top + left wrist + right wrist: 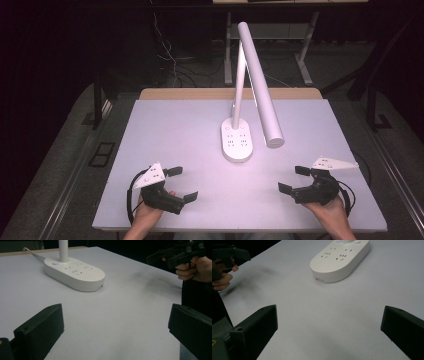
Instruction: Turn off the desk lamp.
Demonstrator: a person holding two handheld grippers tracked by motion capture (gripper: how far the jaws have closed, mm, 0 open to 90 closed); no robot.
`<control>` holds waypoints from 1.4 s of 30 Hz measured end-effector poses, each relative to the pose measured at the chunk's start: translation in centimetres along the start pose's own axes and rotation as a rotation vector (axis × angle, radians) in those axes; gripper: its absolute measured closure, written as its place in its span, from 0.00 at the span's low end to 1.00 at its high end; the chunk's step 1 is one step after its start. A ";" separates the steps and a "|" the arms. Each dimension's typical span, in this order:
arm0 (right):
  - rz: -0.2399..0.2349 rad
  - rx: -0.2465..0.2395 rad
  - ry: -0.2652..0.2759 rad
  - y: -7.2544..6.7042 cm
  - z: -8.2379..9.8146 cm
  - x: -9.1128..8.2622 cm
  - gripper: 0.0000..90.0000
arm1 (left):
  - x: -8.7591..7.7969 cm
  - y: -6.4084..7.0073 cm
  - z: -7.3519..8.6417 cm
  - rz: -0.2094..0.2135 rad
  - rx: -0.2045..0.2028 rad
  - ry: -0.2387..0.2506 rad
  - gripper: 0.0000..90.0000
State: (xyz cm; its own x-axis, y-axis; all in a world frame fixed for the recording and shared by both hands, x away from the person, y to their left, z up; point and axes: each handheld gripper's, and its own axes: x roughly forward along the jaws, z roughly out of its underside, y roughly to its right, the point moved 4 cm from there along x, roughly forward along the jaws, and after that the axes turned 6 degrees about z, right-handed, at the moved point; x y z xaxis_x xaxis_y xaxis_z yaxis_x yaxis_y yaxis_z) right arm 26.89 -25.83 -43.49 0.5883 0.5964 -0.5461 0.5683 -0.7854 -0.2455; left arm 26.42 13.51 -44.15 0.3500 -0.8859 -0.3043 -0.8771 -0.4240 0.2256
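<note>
A white desk lamp stands mid-table; its oval base carries sockets and a lit button, its tube head slants forward. The same base lies ahead in both gripper views. My left gripper rests open near the front left edge, nothing between its jaws. Open too, my right gripper sits at the front right, jaws pointing left toward the lamp. In the left gripper view the right gripper and its hand appear at upper right.
The white table top has a wooden strip at its far edge. The lamp's cable runs off the back. Behind the table, desk legs and cables lie on a dark floor.
</note>
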 end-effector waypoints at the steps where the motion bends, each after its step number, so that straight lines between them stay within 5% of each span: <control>1: 0.002 -0.002 0.000 0.0 0.0 0.0 0.01 | 0.0 0.0 0.0 0.001 0.002 -0.002 0.00; 14: -0.002 0.017 -0.018 0.4 -0.5 -0.5 0.01 | -0.2 0.1 0.0 -0.008 0.002 0.001 0.00; 42: -0.037 -0.061 -0.063 -0.2 -4.3 0.4 0.01 | -0.4 0.0 0.1 -0.022 -0.001 0.002 0.00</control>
State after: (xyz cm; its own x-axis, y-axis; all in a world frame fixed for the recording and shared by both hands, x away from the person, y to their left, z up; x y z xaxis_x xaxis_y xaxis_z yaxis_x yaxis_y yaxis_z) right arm 29.49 -24.72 -40.23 0.5301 0.6119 -0.5870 0.6241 -0.7502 -0.2184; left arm 26.29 13.85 -44.10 0.3703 -0.8766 -0.3073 -0.8687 -0.4439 0.2195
